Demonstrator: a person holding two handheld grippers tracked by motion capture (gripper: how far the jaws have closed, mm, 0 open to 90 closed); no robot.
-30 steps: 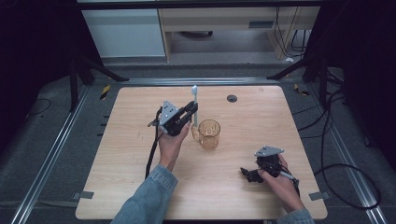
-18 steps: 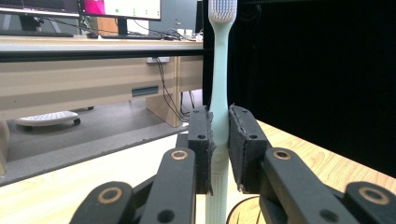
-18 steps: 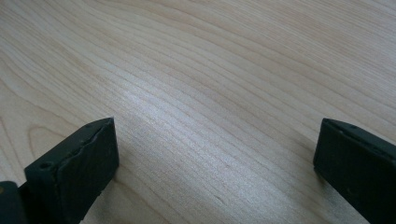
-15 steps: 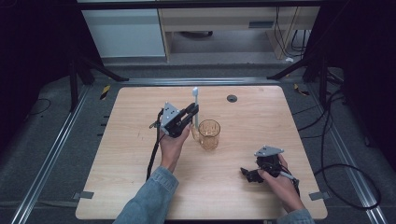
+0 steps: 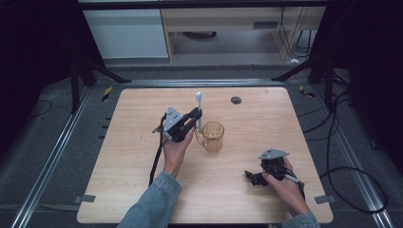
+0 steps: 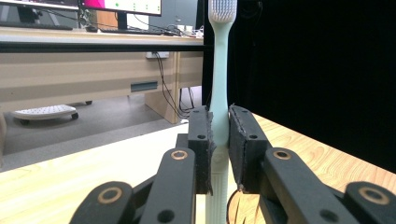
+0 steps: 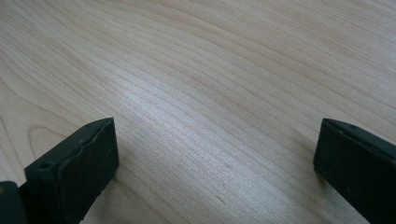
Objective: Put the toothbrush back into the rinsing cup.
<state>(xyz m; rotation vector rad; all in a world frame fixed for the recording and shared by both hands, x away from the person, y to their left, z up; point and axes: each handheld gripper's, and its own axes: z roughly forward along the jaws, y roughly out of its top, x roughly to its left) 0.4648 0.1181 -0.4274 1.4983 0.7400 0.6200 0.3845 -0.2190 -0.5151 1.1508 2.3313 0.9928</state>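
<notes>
While 1 toothbrush (image 6: 219, 93) sits clamped, 1 cup (image 5: 212, 137) & 2 tools.

matt wooden table (image 5: 247, 199); glossy plastic toothbrush (image 6: 219, 84)

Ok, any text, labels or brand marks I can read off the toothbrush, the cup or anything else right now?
None can be read.
Toothbrush: plain handle, no print visible.
Cup: clear amber, no label.
Monitors in the background of the left gripper view: coloured screen content, too small and blurred to read.
Table and both grippers, left and right: no markings visible.
</notes>
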